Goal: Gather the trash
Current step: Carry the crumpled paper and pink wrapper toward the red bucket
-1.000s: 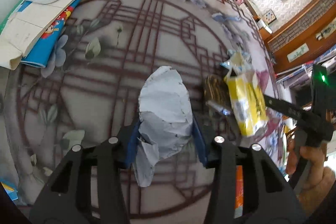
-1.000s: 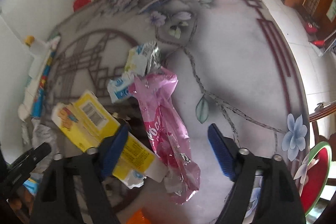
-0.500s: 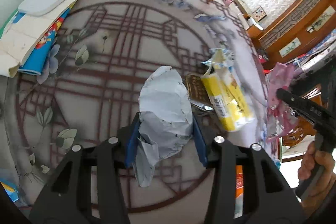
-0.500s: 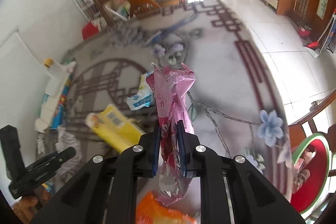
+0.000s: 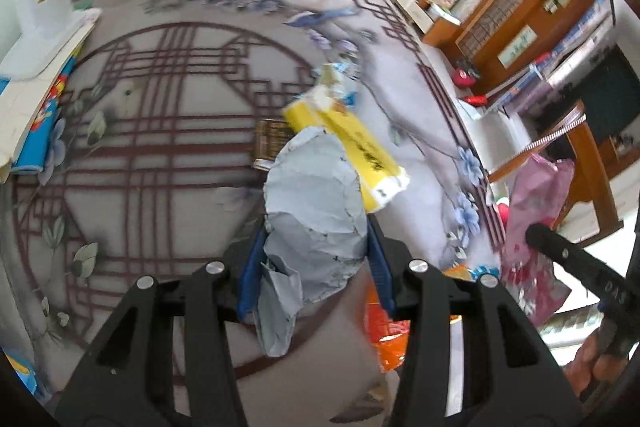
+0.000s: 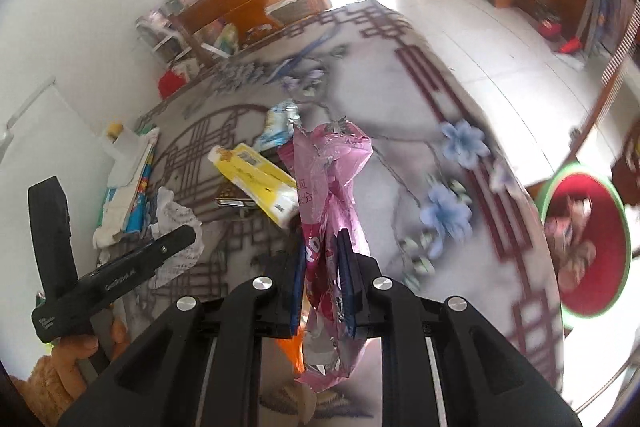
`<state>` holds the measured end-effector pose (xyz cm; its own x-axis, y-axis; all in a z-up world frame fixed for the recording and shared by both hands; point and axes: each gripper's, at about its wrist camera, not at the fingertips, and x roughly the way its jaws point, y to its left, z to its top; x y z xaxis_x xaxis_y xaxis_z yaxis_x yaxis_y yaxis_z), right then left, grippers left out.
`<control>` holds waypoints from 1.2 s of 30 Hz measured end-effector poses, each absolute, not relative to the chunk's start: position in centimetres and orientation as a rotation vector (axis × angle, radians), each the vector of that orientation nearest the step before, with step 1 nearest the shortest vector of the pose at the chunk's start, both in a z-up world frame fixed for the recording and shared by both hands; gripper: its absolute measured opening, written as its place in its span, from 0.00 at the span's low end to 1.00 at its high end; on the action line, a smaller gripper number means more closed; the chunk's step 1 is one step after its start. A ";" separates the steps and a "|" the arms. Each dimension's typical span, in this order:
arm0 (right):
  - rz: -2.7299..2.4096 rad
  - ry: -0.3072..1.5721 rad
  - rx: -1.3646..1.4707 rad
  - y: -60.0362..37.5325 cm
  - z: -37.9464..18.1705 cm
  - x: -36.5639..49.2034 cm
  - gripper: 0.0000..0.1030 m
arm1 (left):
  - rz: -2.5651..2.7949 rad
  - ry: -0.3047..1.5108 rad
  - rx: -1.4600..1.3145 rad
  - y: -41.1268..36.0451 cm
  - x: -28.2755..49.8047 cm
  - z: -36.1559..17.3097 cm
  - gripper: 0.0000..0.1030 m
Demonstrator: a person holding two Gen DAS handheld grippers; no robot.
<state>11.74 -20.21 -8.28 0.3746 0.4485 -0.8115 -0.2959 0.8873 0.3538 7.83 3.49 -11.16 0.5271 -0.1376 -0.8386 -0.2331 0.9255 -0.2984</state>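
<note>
Left wrist view, left gripper [image 5: 314, 259] clamped on crumpled grey paper [image 5: 314, 207], right gripper [image 6: 323, 283] pinching pink wrapper [image 6: 328, 195] above table [image 6: 400, 131]

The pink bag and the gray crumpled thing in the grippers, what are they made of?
The pink bag looks like thin shiny plastic film with a silvery lining: it glints and hangs limp. The gray crumpled thing looks like matte paper: torn edges, stiff creases, though that is not certain.
</note>
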 end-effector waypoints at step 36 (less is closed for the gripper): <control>0.228 1.005 0.426 -35.2 -8.8 8.5 0.16 | -0.097 1.000 -0.218 -7.8 11.0 -8.9 0.44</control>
<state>8.48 -35.21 -8.85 0.5216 0.3763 -0.7657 0.0097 0.8948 0.4464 10.96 -7.80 -8.86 0.5383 -0.1806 -0.8232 -0.0190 0.9739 -0.2261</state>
